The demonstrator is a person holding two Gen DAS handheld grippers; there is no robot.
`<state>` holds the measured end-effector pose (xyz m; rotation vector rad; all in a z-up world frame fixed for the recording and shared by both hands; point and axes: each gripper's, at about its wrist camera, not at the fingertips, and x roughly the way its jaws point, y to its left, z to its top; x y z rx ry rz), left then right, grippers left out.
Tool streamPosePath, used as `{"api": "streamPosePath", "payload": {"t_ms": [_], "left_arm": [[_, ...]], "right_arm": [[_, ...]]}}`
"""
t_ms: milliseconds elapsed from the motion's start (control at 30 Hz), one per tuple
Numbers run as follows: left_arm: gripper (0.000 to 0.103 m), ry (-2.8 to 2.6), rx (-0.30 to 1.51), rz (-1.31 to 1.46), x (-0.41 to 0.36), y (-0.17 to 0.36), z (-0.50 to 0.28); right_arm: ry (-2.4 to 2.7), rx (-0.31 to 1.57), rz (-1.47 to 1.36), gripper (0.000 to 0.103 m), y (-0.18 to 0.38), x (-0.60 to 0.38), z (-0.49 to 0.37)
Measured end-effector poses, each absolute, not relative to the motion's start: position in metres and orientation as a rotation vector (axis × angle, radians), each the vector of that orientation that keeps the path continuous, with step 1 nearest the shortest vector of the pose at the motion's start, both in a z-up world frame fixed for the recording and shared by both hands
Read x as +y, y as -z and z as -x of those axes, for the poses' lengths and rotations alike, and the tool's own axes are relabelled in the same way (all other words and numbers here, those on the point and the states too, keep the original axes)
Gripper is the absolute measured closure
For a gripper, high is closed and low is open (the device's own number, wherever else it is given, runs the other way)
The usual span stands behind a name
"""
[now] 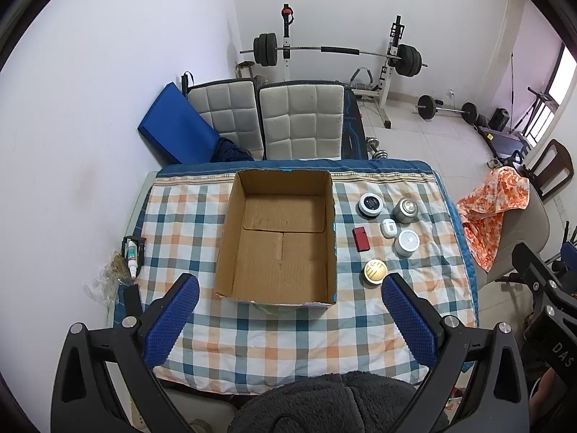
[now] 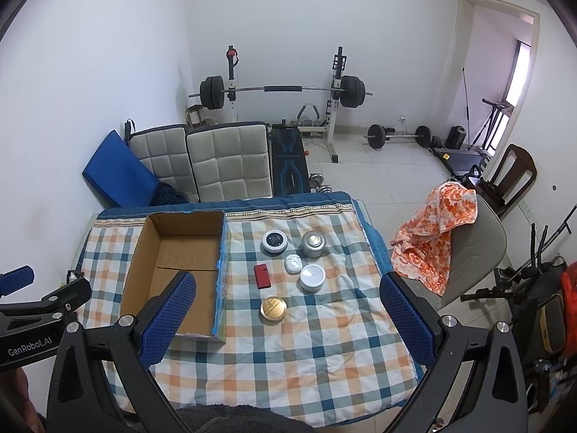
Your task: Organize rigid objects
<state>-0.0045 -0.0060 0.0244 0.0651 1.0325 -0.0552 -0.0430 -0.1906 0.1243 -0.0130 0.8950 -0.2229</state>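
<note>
Both grippers hang above the near edge of the table with jaws spread wide and nothing between them. Seen through its own camera, the left gripper [image 1: 290,290] frames the box [image 1: 279,238]; its blue pads [image 1: 172,321] sit at 7 and 5 o'clock in that view. The right gripper [image 2: 288,290] frames the cluster of small things on the checked cloth [image 2: 288,357].

From the right wrist, the open, empty cardboard box [image 2: 173,270] lies at 9 o'clock of the cluster. In the cluster, a gold tin [image 2: 273,309] sits nearest, its lid embossed with a mark too small to read. At its 12 o'clock is a red case [image 2: 262,276]. A white jar [image 2: 312,278] stands at 3 o'clock of the case, with a white earbud case [image 2: 293,263] touching or just beside it at 11 o'clock. Farther back, a white disc with a dark face [image 2: 274,241] stands at 10 o'clock of the earbud case and a grey jar with a shiny lid [image 2: 313,243] at 1 o'clock.

"GenRobot.AI" is printed on the left gripper's body at the right view's left edge; "DAS" shows on the right gripper's body at the left view's right edge.

A tube [image 1: 132,259] lies in a black holder at the table's left edge, well apart from the box.
</note>
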Motion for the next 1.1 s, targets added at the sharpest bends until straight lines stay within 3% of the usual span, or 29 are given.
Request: {"api": "streamPosePath", "payload": {"t_ms": [1100], "left_arm": [[0.000,0.052,0.995,-0.072,0.001,-0.029,0.006]], "right_arm": [[0.236,0.855,0.007,0.000,-0.134,-0.179,0.042]]}}
